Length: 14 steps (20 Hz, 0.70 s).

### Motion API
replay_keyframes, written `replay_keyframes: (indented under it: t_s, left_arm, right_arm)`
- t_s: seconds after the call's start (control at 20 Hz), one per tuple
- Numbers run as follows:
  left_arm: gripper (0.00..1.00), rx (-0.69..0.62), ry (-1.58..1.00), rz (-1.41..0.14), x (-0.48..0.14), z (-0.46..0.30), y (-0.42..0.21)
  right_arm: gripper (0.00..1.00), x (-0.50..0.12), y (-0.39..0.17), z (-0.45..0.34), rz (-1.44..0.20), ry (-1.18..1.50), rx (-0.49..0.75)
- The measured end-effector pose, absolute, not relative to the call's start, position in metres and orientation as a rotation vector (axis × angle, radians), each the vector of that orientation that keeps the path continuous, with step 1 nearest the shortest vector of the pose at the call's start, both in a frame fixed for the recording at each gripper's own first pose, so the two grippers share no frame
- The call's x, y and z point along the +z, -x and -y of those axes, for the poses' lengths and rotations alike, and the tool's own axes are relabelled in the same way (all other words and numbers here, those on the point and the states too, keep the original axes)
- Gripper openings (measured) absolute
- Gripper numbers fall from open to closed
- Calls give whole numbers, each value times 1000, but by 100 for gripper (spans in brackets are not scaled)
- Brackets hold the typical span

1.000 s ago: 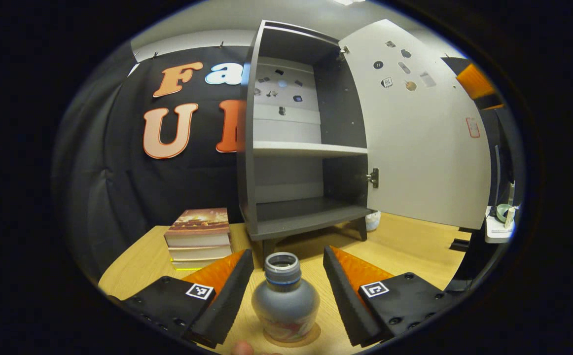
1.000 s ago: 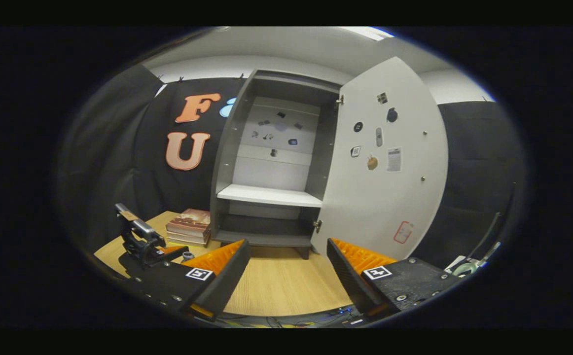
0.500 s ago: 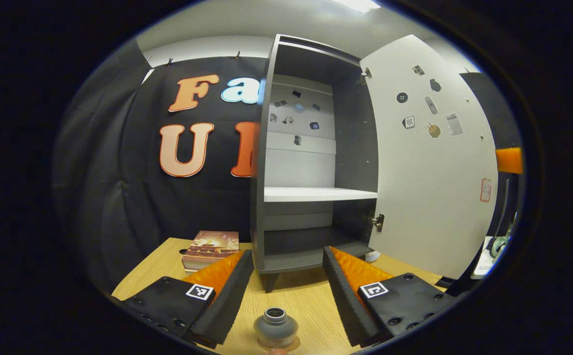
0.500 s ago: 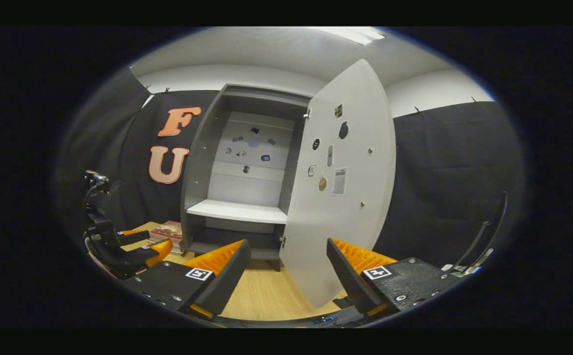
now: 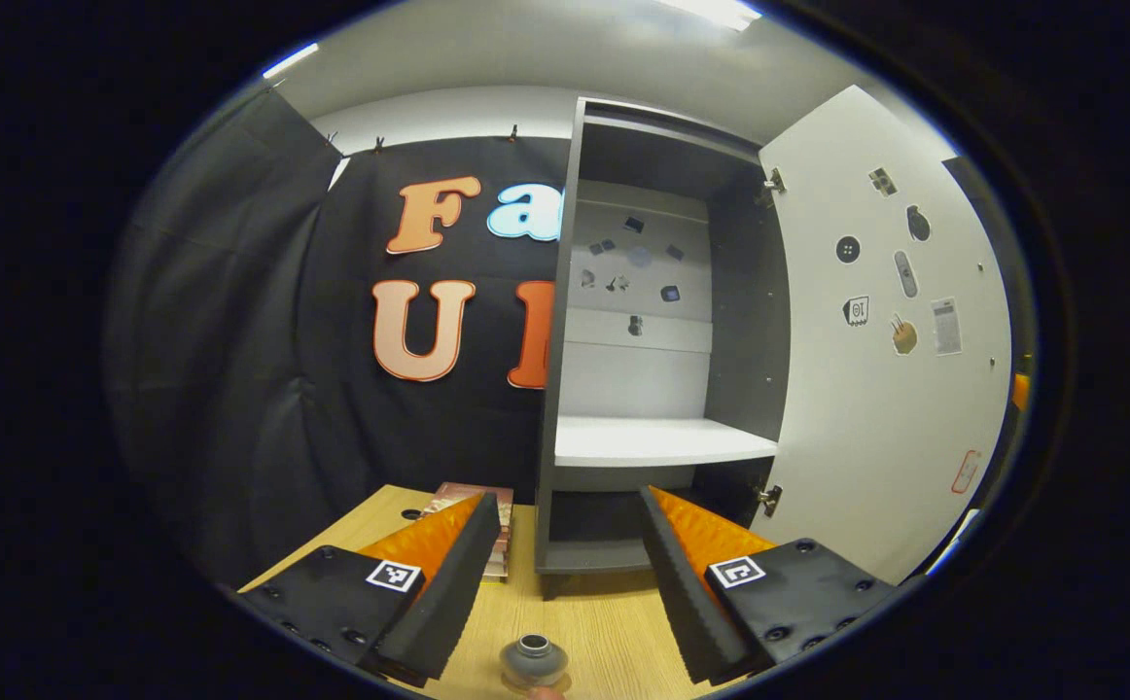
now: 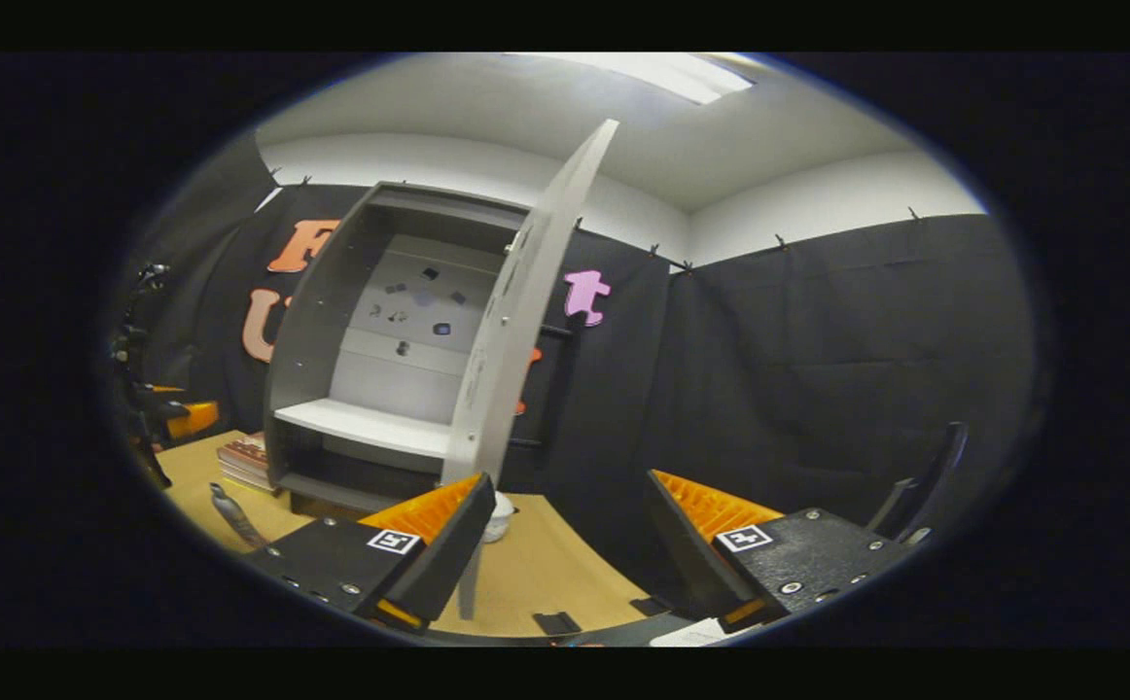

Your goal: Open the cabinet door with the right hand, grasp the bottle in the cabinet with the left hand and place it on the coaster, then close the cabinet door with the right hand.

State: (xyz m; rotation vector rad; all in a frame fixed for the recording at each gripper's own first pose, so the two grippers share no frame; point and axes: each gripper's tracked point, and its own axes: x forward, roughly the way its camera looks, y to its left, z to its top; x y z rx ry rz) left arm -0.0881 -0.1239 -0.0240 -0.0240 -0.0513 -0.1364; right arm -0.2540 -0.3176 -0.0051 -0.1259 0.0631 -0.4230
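Note:
The grey bottle (image 5: 534, 661) stands upright on the wooden table (image 5: 604, 622), low in the left gripper view, apart from my left gripper (image 5: 565, 583), which is open and raised above it. What lies under the bottle is hidden at the view's edge. The grey cabinet (image 5: 657, 321) is open, its shelves bare, and its white door (image 5: 876, 360) is swung out to the right. In the right gripper view the door (image 6: 516, 321) shows edge-on, its lower edge by the left finger of my open right gripper (image 6: 565, 554). The bottle (image 6: 231, 515) stands far left.
A stack of books (image 5: 473, 501) lies left of the cabinet, also in the right gripper view as books (image 6: 244, 457). A small white object (image 6: 497, 515) sits on the table behind the door. A dark curved frame (image 6: 925, 486) stands at the right.
My left gripper has drawn back and up from the bottle, which now looks small and low. My right gripper has swung right around the door, from facing its inner side to seeing it edge-on.

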Motion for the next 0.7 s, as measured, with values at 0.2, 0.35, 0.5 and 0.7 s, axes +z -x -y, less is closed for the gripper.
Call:
replay_keyframes:
  t_s: [0.2,0.35,0.5,0.7]
  left_arm:
    - [92,-143,-12,65,-8,130,88]
    - [92,-141,-13,67,0,134,87]
    - [92,-153,19,49,-1,138,89]
    - [92,-123,16,45,-3,127,95]
  right_arm:
    - [95,-14,236,325,-84,107,-404]
    - [92,-18,228,321,-81,91,-375]
    - [88,-24,222,307,-100,8,-314]
    - [87,-16,213,275,-84,-74,-231]
